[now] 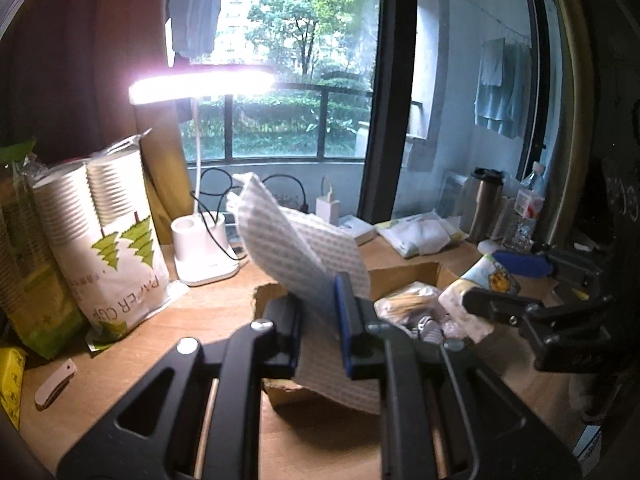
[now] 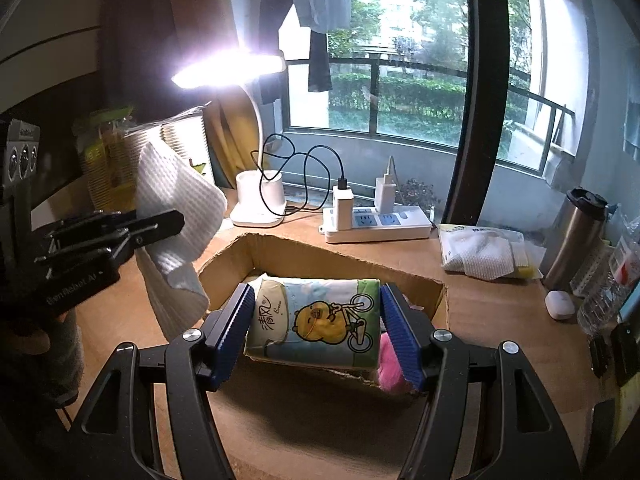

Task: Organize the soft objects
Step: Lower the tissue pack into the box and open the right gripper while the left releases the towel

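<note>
While both tools hang over the open brown cardboard box (image 2: 320, 256) at the centre of the desk, each has a soft thing in its grip. Nearest in the right wrist view, the right gripper (image 2: 318, 332) has its blue ribbed pads pressed on the two short ends of a plastic-wrapped pack of tissues printed with a yellow chick on a bicycle (image 2: 316, 320), held low in the frame just over the box's near wall. It looks light and squashy, its film probably slick, so the end-on hold across its width seems sound; a harder squeeze would only dent it. A pink soft item (image 2: 388, 364) shows beside the right pad, partly hidden. In the left wrist view the left gripper (image 1: 320, 320) is closed tight on a white waffle-textured cloth (image 1: 296, 248), which stands up above the jaws and hangs limp below them toward the box. It is floppy and weightless by the look of it, and will drape and catch on whatever it brushes. The torn cardboard rim is the edge to clear. Room inside is tight, since packets already lie there. Further back, at upper centre, stand a lit white desk lamp (image 2: 256, 196) with a looping black cable and a white power strip (image 2: 380, 224). A steel travel mug (image 2: 576, 236) stands at the right edge.
</note>
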A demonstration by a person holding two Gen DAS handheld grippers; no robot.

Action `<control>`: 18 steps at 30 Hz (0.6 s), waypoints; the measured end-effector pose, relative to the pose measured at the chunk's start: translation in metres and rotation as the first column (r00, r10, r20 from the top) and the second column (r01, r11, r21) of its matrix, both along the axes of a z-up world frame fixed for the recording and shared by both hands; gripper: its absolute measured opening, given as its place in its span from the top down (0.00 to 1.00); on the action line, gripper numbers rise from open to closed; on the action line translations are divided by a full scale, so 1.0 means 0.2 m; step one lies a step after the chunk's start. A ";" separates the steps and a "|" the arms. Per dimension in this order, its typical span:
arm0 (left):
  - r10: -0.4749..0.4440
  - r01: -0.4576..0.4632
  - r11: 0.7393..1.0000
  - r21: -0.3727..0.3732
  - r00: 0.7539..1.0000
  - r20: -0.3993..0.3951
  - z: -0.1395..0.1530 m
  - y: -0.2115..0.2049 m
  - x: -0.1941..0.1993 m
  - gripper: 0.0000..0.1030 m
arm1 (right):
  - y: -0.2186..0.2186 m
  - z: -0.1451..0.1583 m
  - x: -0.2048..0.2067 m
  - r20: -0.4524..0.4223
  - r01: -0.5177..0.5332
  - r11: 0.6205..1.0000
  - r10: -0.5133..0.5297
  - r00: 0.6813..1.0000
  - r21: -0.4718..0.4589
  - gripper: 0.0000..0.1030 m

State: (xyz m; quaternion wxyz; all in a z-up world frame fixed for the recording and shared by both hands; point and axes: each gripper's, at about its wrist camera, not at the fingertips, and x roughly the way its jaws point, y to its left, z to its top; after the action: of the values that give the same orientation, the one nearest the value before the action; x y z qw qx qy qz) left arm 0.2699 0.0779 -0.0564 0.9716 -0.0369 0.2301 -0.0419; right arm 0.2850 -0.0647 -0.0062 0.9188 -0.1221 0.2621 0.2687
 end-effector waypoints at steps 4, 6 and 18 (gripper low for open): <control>0.007 -0.006 1.000 0.006 1.000 -0.007 -0.03 0.01 0.05 0.85 | 0.00 -0.02 0.05 -0.014 0.008 1.000 -0.008 1.000 0.003 0.34; 0.008 -0.008 1.000 0.007 1.000 -0.015 -0.06 0.01 0.08 0.85 | 0.01 -0.04 0.08 -0.025 0.012 1.000 -0.012 1.000 0.004 0.34; 0.022 -0.020 1.000 0.016 0.995 -0.093 -0.26 0.00 0.26 0.81 | 0.04 -0.13 0.21 -0.073 0.016 1.000 -0.016 0.997 -0.011 0.34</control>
State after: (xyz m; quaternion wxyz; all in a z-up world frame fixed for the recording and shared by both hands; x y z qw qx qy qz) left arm 0.3228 0.0776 -0.1082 0.9605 -0.0340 0.2749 -0.0282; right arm 0.3265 -0.0571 -0.0321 0.9101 -0.1150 0.2978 0.2642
